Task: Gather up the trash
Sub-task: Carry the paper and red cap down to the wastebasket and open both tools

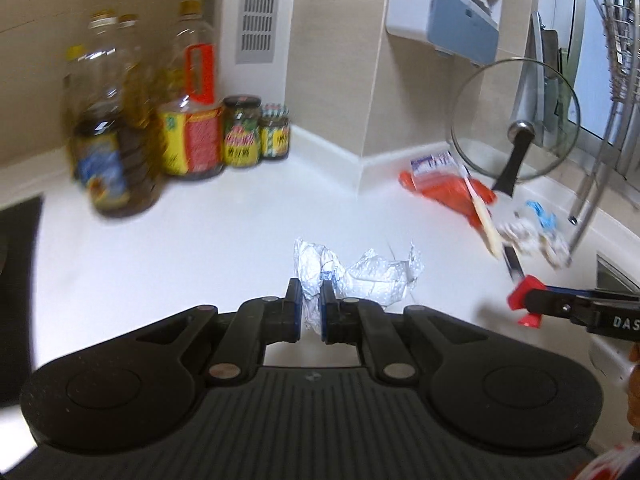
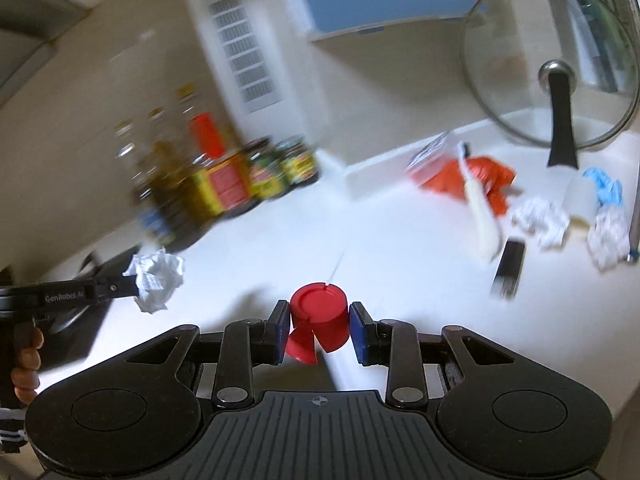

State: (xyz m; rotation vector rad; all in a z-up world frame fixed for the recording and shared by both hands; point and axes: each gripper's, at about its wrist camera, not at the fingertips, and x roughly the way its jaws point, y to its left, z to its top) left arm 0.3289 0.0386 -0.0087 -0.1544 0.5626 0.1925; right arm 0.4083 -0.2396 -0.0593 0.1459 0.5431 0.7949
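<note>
While the left hand-held gripper (image 1: pixel 311 307) pinches crumpled paper (image 1: pixel 360 276), the right (image 2: pixel 319 328) clamps, seemingly tilted, a red cap (image 2: pixel 319 318).

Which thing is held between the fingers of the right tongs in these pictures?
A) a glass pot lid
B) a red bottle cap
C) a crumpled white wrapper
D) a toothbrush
B: in the right wrist view the right tongs are closed on the red bottle cap, while the crumpled white wrapper is in the left tongs.
</note>
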